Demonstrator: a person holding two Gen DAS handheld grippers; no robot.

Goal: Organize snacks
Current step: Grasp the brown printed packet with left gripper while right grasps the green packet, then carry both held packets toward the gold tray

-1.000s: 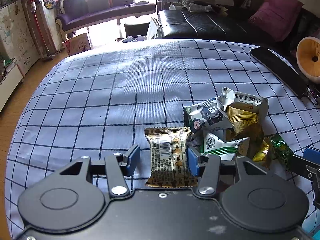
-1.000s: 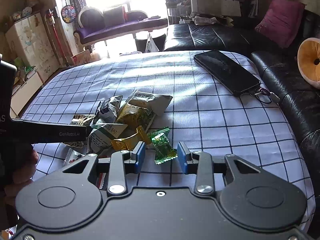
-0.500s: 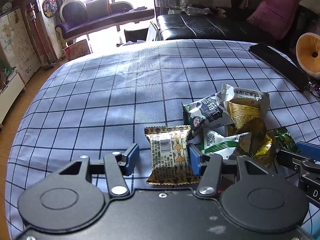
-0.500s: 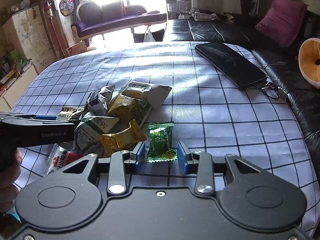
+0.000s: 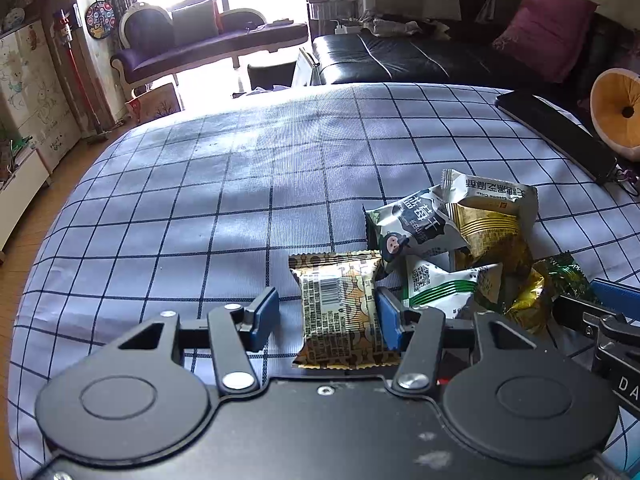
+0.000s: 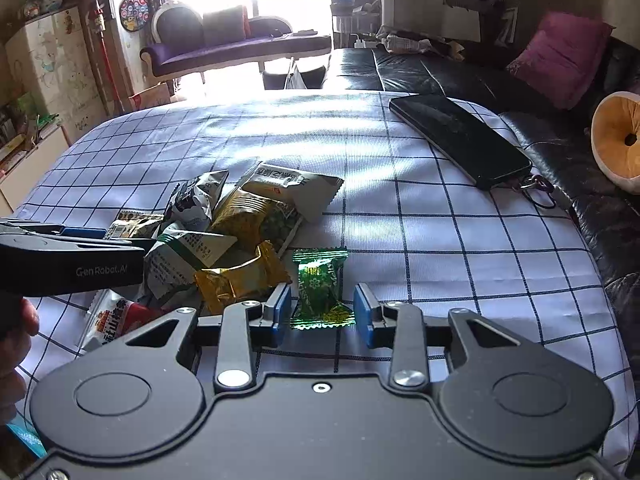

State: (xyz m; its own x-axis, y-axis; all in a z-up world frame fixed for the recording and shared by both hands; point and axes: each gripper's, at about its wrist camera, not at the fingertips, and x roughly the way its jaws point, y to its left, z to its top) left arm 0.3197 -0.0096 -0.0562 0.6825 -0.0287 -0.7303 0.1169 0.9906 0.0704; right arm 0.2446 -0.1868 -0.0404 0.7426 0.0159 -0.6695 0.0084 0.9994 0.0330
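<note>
A pile of snack packets lies on the checked cloth (image 5: 200, 200). My left gripper (image 5: 326, 316) is open around a gold-brown barcode packet (image 5: 340, 308); its right pad touches the packet's edge. Beside it lie a white-green packet (image 5: 440, 284), a black-white packet (image 5: 412, 228) and a gold-and-white packet (image 5: 488, 216). My right gripper (image 6: 322, 312) is open around a green candy wrapper (image 6: 320, 284), pads apart from it. Left of the candy lie a yellow packet (image 6: 240, 280) and a red-white packet (image 6: 116, 316). The left gripper also shows in the right wrist view (image 6: 72, 256).
A black phone (image 6: 460, 140) with a key ring lies at the cloth's right far side. A black leather sofa (image 6: 440, 76) with a magenta cushion runs behind and to the right. An orange plush (image 6: 616, 144) sits on it.
My right gripper has moved forward so the green candy now lies between its pads. My left gripper has stayed around the gold-brown packet, hardly moving.
</note>
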